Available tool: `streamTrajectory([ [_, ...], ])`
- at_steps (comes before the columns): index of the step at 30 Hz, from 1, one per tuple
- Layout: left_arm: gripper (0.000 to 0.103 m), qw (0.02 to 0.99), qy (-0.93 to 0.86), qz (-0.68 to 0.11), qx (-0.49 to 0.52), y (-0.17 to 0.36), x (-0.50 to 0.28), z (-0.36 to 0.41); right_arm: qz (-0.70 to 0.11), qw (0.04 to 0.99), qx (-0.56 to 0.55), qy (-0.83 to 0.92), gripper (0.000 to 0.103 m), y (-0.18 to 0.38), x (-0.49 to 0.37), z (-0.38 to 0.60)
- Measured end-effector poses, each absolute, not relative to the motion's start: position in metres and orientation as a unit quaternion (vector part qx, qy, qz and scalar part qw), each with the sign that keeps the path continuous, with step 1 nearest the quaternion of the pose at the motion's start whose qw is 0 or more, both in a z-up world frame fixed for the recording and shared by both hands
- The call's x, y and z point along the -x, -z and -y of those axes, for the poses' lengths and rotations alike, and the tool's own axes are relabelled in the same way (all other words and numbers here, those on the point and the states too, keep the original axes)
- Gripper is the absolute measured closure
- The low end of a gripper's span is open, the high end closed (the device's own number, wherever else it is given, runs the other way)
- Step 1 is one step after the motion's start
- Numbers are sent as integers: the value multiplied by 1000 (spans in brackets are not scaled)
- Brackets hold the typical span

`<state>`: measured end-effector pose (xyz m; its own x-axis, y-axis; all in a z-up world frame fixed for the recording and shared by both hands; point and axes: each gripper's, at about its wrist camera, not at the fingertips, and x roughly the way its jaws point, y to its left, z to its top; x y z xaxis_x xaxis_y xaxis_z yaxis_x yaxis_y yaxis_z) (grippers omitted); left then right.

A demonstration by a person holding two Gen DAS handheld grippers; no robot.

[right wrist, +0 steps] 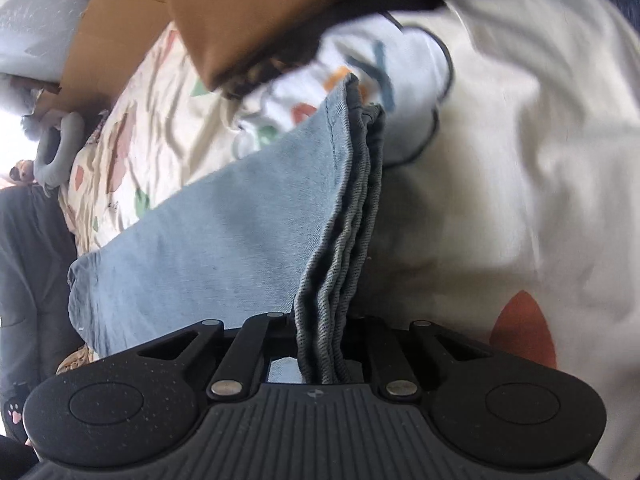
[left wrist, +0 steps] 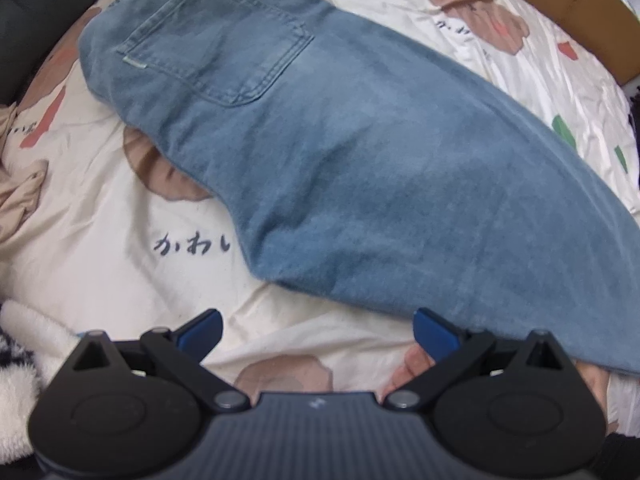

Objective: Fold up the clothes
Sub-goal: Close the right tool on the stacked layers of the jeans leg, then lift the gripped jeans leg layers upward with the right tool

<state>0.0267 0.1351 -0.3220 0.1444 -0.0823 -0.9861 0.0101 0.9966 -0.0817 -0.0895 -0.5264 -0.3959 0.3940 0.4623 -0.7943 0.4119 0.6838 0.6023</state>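
Light blue jeans lie spread across a cream bedsheet printed with bears, back pocket facing up at the upper left. My left gripper points down over the jeans' near edge, open, with nothing between its blue pads. In the right wrist view my right gripper is shut on the stacked hem layers of the jeans. The denim rises out from between its fingers, lifted off the bedsheet. The fabric hides its fingertips.
A cardboard box stands at the bed's far right and hangs close above the lifted hem, where the box fills the top of the right wrist view. A beige garment and white fluffy fabric lie at the left. A white printed garment lies beyond the hem.
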Motion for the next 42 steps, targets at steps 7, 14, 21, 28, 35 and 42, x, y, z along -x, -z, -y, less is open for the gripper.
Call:
streamTrajectory([
  [7,1,764,56,-642,31,327,-41,-122,-531,758,-378,-24,96,344,84,517],
  [14,1,771,96,-629,21,336,-63,-100,-511,779,-362,-37,95,295,70,507],
  [21,1,770,121,-627,13,347,-84,-84,-490,785,-376,-49,96,260,64,507],
  [28,3,750,165,-641,1,356,-85,-69,-466,800,-375,-46,96,231,66,511],
  [35,3,748,186,-636,13,357,-85,-57,-453,815,-361,-32,96,200,65,525],
  [42,3,747,216,-629,22,354,-93,-40,-440,832,-337,-8,96,167,65,545],
])
